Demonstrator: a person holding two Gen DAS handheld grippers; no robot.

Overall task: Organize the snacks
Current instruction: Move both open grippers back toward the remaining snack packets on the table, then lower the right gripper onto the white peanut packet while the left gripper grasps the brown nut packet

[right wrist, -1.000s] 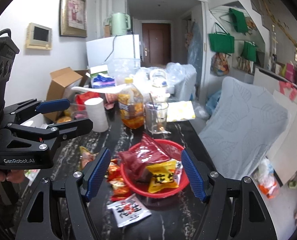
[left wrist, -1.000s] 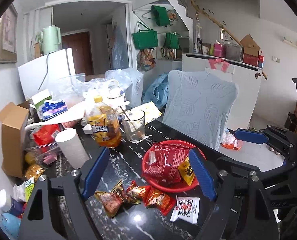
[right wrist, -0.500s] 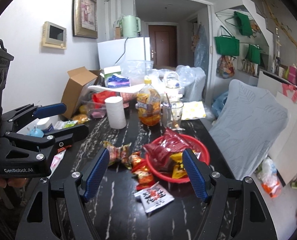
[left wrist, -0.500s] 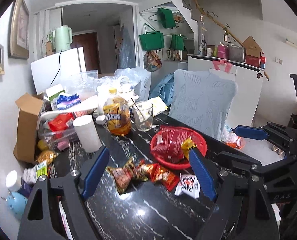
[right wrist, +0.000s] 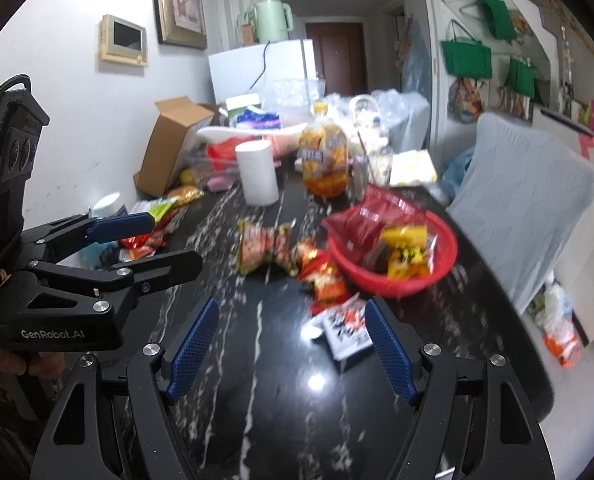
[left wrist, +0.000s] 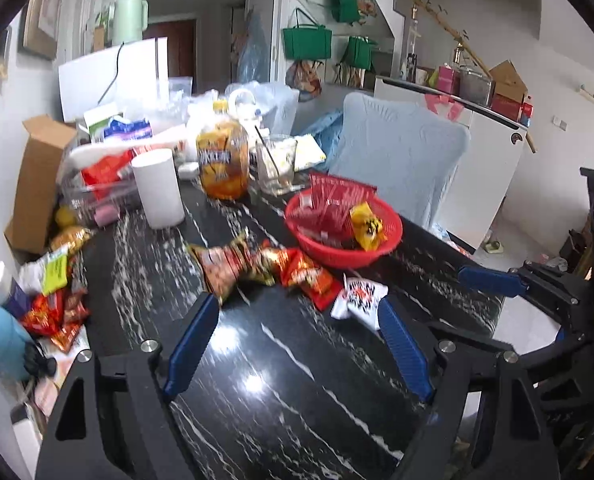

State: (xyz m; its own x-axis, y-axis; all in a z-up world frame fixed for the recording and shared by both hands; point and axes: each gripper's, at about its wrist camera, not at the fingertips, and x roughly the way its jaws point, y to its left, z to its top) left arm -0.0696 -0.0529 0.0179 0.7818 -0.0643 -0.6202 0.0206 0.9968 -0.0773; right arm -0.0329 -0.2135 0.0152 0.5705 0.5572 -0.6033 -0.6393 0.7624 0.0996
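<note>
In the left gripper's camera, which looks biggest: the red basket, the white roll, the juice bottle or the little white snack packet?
1. red basket
2. juice bottle and white roll: these look about alike, so no order between them
3. white snack packet, though it lies nearer the camera, so it looks bigger than it is.

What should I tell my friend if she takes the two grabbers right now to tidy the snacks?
Left gripper and right gripper: both open, empty, above the black table.
Done: red basket already holds a red bag and a yellow packet.
Left: the orange packets and the white packet beside the basket, plus more snacks at the table's left edge.
</note>
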